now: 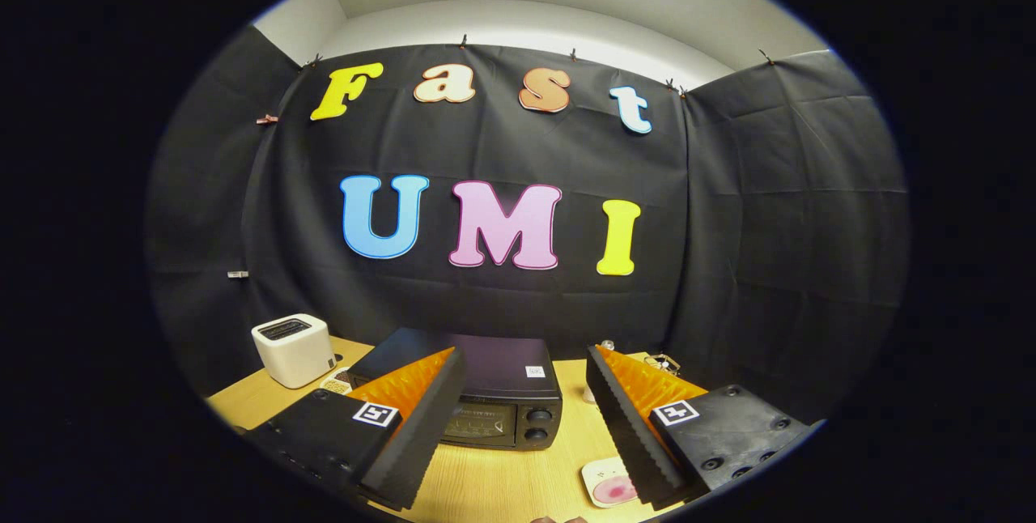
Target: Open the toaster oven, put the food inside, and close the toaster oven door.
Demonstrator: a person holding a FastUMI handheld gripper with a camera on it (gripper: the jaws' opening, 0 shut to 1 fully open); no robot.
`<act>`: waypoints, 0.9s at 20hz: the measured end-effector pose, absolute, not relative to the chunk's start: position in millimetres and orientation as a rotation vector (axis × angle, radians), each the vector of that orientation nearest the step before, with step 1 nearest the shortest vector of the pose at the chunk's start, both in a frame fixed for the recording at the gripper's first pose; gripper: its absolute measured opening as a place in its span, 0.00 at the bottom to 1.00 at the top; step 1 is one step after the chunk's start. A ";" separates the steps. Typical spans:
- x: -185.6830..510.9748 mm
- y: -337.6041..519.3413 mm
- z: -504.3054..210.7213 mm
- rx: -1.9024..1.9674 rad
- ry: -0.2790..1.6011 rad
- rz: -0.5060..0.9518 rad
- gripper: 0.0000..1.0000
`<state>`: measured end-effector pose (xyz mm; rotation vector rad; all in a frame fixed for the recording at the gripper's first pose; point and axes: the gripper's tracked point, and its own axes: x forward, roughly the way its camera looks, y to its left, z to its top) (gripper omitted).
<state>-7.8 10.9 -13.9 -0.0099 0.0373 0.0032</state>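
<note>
Tongs (524,393) level, fingers (421,418) spread wide apart, gripping nothing

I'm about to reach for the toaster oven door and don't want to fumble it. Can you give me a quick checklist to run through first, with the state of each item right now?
1. Fingers open: ok. The gripper has its fingers spread wide with nothing between them.
2. Toaster oven in front: ok. It sits on the wooden table just ahead of the fingers, partly behind one finger.
3. Door closed and ready to open: ok, it looks shut.
4. Door handle located: cannot tell, a finger hides that part.
5. Food ready: cannot tell. A small plate with something pink lies near the other finger.
6. White box out of the path: ok, it stands off to the side.
</note>
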 end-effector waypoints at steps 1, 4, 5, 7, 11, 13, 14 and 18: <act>-8.0 11.0 -14.6 -0.011 0.038 0.004 0.98; -7.5 12.1 -18.9 -0.015 0.045 0.008 0.98; -7.7 12.6 -22.9 -0.014 0.052 0.009 0.98; -5.8 15.6 -31.9 -0.011 0.070 0.013 0.98; 5.1 22.8 -45.3 -0.013 0.094 0.013 0.98; 12.0 28.3 -53.5 -0.005 0.108 0.013 0.98; 16.5 31.2 -57.4 0.003 0.117 0.013 0.98; 38.4 44.5 -70.8 0.041 0.153 -0.011 0.98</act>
